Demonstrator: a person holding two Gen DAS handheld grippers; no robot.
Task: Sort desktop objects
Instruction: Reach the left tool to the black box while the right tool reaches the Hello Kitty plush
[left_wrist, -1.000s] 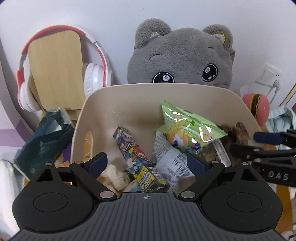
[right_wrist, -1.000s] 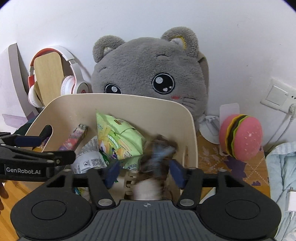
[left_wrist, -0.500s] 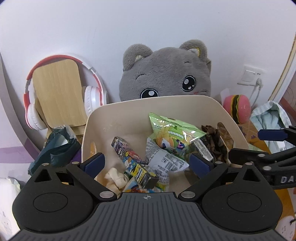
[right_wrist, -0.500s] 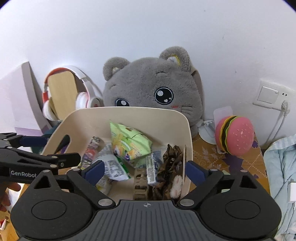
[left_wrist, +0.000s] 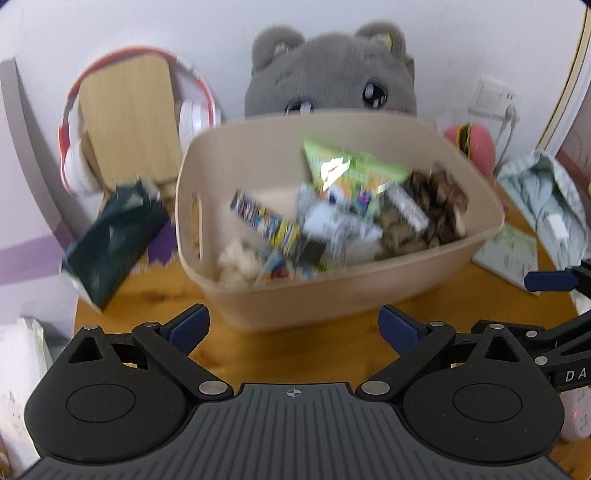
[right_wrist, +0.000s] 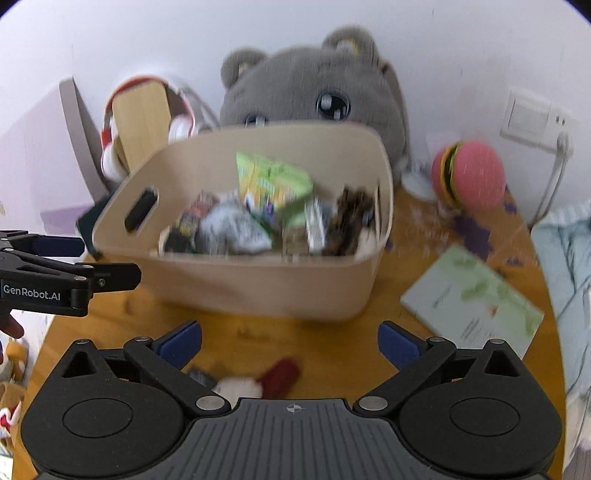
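Left gripper (left_wrist: 293, 328) stands open and empty over the wooden counter (left_wrist: 332, 350), in front of the beige plastic bin (left_wrist: 369, 295); crinkled foil snack packets (left_wrist: 351, 173) lie heaped inside the bin, evidently sorted.

Right gripper (right_wrist: 290, 341), jaws just opened wide with nothing between them, faces the same bin (right_wrist: 266, 284). A glossy booklet (right_wrist: 476, 299) lies flat right of the bin; a soft red-and-white item (right_wrist: 266, 380) lies before it, likely unsorted.

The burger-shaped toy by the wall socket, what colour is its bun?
Pink, with dark and yellow layers between. The burger toy shows best in the right wrist view.
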